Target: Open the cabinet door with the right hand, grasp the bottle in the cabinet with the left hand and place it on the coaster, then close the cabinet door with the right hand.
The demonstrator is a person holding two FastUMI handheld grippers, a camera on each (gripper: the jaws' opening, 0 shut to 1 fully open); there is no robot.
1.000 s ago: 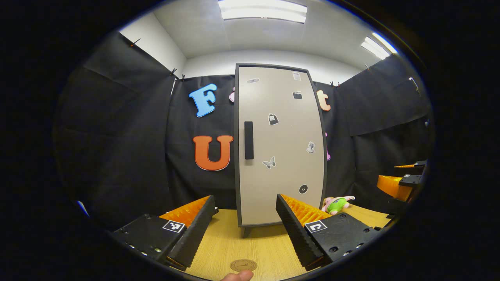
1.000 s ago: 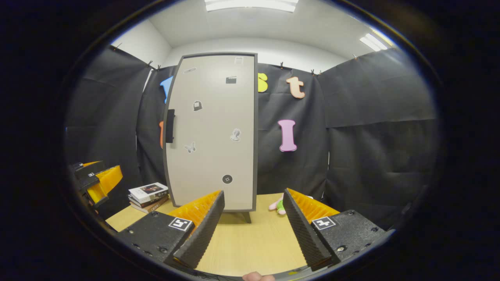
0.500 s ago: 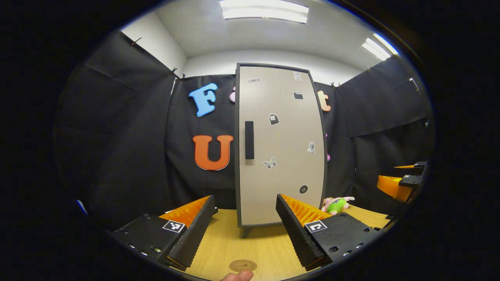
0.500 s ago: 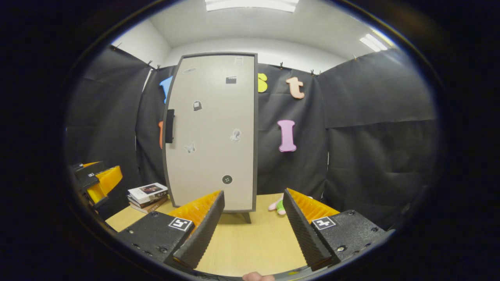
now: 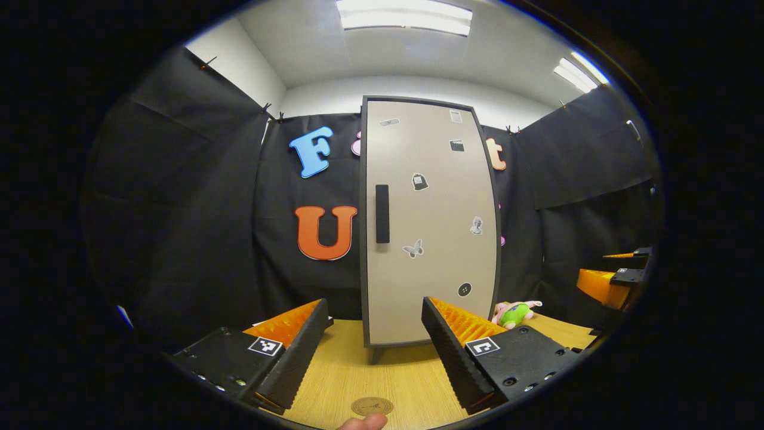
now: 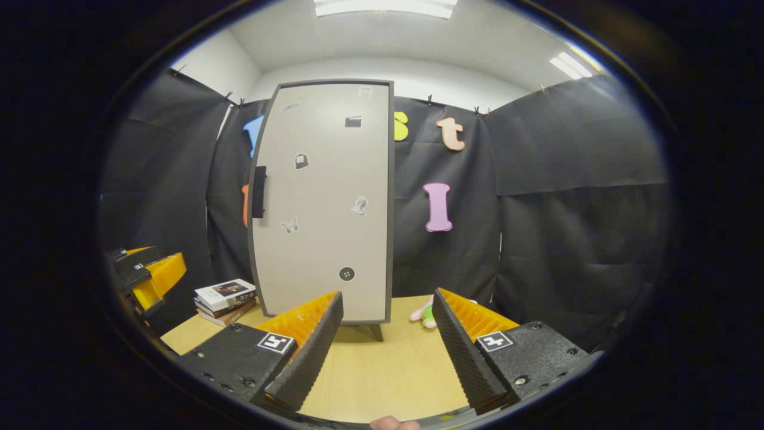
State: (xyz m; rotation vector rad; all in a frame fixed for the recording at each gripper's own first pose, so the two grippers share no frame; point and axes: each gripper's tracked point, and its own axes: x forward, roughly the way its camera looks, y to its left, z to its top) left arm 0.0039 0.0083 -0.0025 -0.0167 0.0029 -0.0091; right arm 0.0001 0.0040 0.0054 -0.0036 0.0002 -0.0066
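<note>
Left claw (image 5: 373,352) and right claw (image 6: 387,352) both gape, holding nothing.

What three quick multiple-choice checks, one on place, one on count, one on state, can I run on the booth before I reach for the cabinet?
1. Where does the coaster lie?
A. on the books
B. on the table in front of the cabinet
C. beside the plush toy

2. How many handles does the cabinet door carry?
A. one
B. two
C. three

3. How is the door now?
A. wide open
B. removed
C. closed

Key: B, the coaster sits on the wooden table before the cabinet; A, a single dark handle near the door's edge; C, the door lies flush, hiding the inside.
</note>
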